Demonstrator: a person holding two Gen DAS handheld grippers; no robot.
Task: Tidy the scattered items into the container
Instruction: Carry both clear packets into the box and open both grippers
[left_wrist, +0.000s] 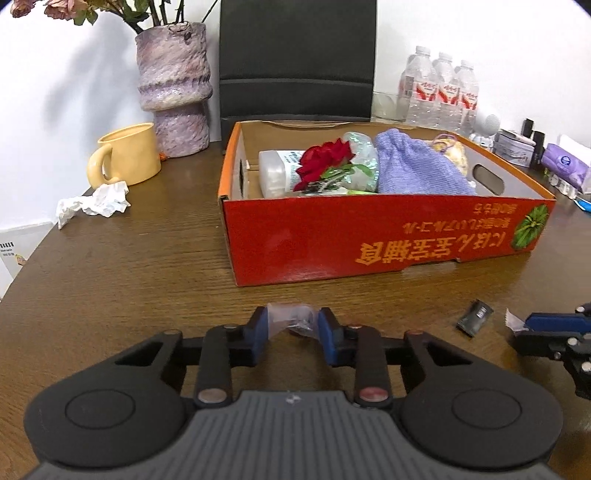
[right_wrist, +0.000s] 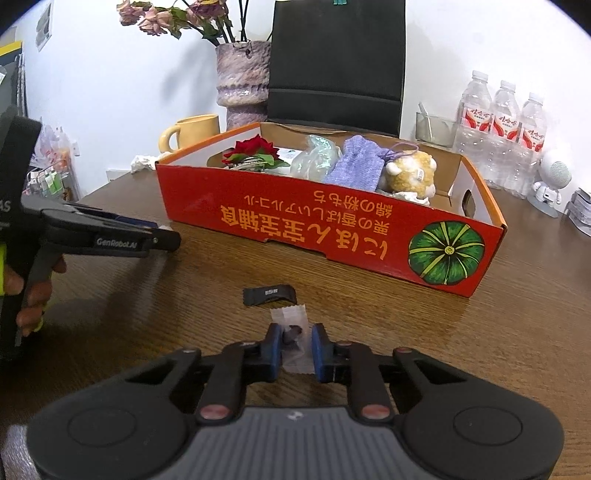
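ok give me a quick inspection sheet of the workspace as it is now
surface: brown wood-grain table.
job's things: red cardboard box holding red fabric rose, lilac knitted pouch, tan plush toy; small black sachet on the table.
clutter: crumpled white tissue, yellow mug, purple vase, water bottles.
grippers: left gripper and right gripper each around a clear plastic packet; contact unclear.
cables: nothing seen.
surroundings: black chair, white wall.
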